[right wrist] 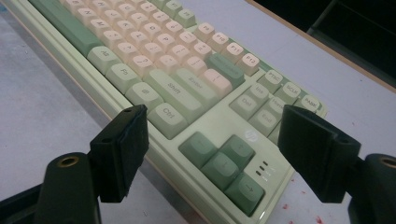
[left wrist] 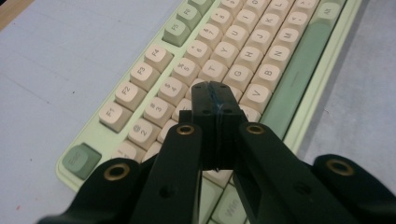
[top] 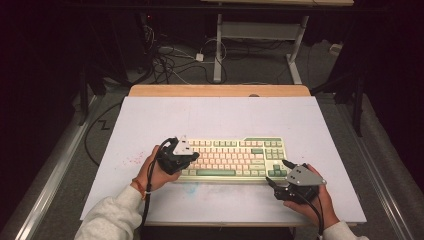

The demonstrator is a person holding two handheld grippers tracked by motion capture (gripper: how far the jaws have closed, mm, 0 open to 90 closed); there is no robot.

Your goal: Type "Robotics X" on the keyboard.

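Right now I see the white surface [top: 150, 120] carrying the green-and-cream keyboard [top: 235, 159] near its front edge. I judge the step as key pressing: my left gripper [left wrist: 215, 95] hovers with jaws clenched on nothing over the left letter keys. My right gripper [right wrist: 212, 154] stands released, straddling the arrow keys [right wrist: 224, 165]. Next I need a short, straight dip onto one keycap.

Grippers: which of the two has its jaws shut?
The left gripper, over the keyboard's letter keys: its pads meet. The right gripper stands open astride the arrow-key corner.
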